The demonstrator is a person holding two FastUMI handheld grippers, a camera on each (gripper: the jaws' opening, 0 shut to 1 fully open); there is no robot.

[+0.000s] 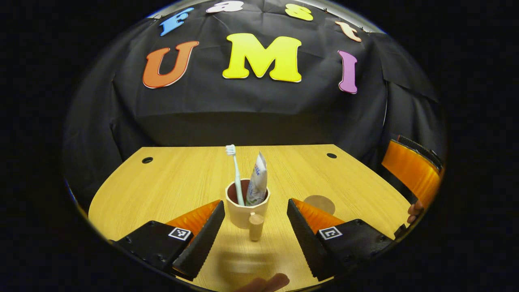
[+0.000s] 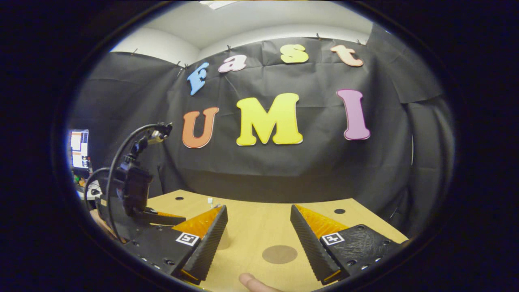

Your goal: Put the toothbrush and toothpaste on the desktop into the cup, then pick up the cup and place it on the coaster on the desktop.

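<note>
A beige cup (image 1: 243,213) stands upright on the wooden desktop (image 1: 170,182), its stubby handle (image 1: 256,227) pointing toward the camera. Inside it stand a pale toothbrush (image 1: 236,174), head up, and a white toothpaste tube (image 1: 258,182). My left gripper (image 1: 255,202) is open, its fingertips on either side of the cup with a gap on each side. A round brown coaster (image 1: 319,204) lies flat just right of the cup. In the right gripper view the same coaster (image 2: 279,254) lies between the fingers of my open right gripper (image 2: 258,207), which holds nothing.
The right gripper's body (image 1: 411,170) and a hand (image 1: 414,211) sit at the desk's right edge. The left gripper's body with its cable (image 2: 134,190) stands at the left. Cable holes (image 1: 147,160) mark the desk's far corners. A monitor (image 2: 79,148) glows at far left.
</note>
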